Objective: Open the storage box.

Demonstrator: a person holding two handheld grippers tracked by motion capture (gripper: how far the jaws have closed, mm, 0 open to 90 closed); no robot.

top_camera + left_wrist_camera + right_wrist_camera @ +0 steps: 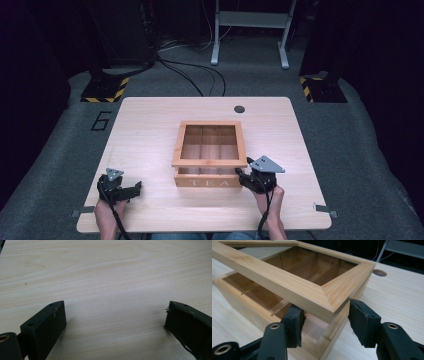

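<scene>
Wooden tea box (209,172) at mid-table (150,125), marked TEA on its near face; framed lid (210,145) raised at the front, tilted over divided compartments; right gripper (244,176) at the box's near right corner, jaws parted astride the lid's corner (332,302), under its edge; left gripper (131,188) resting on bare wood, well apart, jaws spread wide on nothing.

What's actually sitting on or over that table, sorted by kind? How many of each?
Wooden tea box with framed lid partly raised: 1
Hand-held black grippers: 2, the left gripper and the right gripper
Total: 3
</scene>
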